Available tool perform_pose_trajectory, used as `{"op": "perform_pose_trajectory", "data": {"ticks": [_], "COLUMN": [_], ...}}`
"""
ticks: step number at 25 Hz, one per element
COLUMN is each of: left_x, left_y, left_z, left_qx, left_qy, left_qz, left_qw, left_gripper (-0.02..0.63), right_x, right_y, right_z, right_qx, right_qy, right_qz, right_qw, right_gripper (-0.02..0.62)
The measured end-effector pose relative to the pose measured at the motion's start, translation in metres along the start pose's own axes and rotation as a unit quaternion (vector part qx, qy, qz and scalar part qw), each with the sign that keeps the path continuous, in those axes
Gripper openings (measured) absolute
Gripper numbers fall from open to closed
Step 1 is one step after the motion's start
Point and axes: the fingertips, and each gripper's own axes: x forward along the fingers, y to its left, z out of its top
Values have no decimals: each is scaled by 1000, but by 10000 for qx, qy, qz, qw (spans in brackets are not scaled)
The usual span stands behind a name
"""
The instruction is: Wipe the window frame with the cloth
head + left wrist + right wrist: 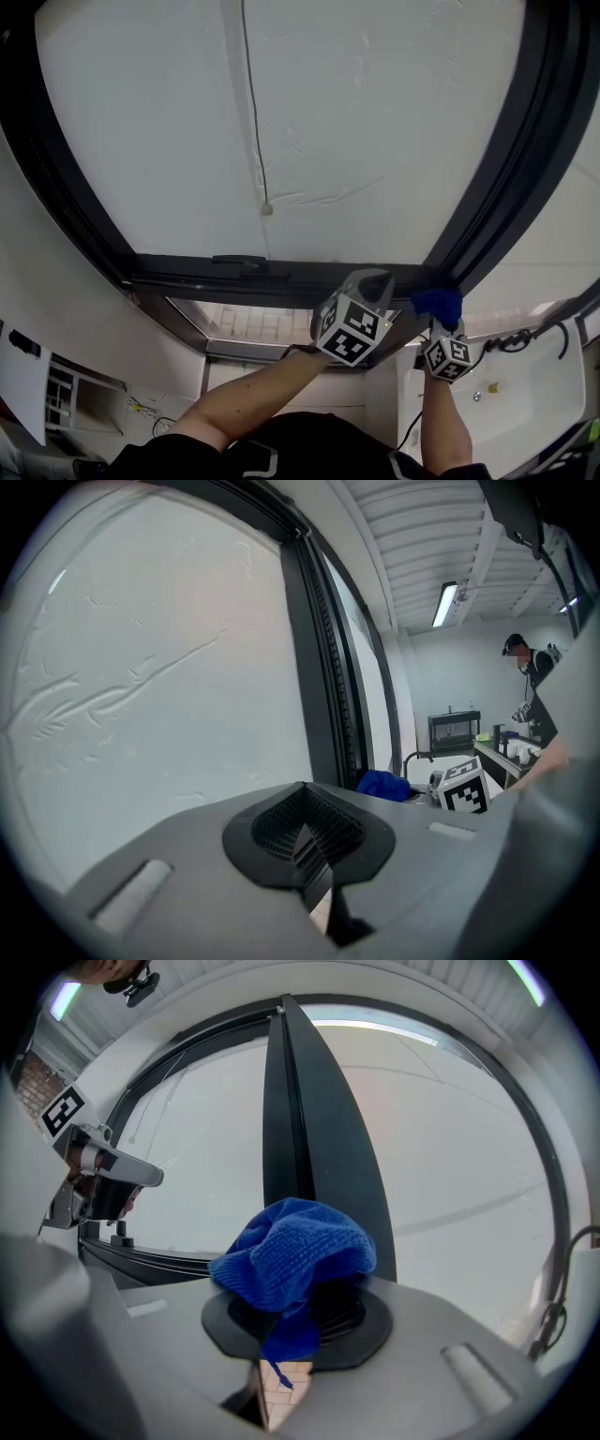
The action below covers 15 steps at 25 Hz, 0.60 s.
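Observation:
A bunched blue cloth (292, 1251) is clamped in my right gripper (295, 1314), which is shut on it. The cloth (437, 302) presses against the lower right corner of the black window frame (281, 279), where the bottom rail meets the right upright (305, 1119). My left gripper (367, 281) is held just left of the cloth, at the bottom rail. Its jaws are shut with nothing between them (305, 841). The left gripper view shows the cloth (382, 784) and the right gripper's marker cube (466, 788) past the frame's upright (323, 667).
A black handle (239, 263) sits on the bottom rail to the left. A thin cord with a bead (266, 209) hangs over the white pane. A person (530, 667) stands in the room far behind. A sink with a tap (511, 375) lies below right.

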Motion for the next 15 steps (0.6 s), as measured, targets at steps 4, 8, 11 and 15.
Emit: {"op": "perform_pose_trajectory", "data": {"ticks": [4,8,11,15], "left_x": [-12,-32,-47,-69], "left_y": [3,11,22,39], "left_z": [0,4,2,-5], "left_qx": [39,-69,-208,-374], "left_qy": [-22,-166,-231,-210], "left_qz": [13,51,142,363], "left_qw": [10000,9998,9994,9984], "left_gripper": [-6,-6,-6,-6], "right_x": [-8,-23,-28,-30], "right_y": [6,43,72,106], "right_z": [9,48,77,105], "right_qx": [79,12,50,185], "right_qy": [156,6,-82,-80], "right_qz": [-149,42,202,466], "right_qw": [9997,10000,9998,9987], "right_gripper": [74,74,74,74]}}
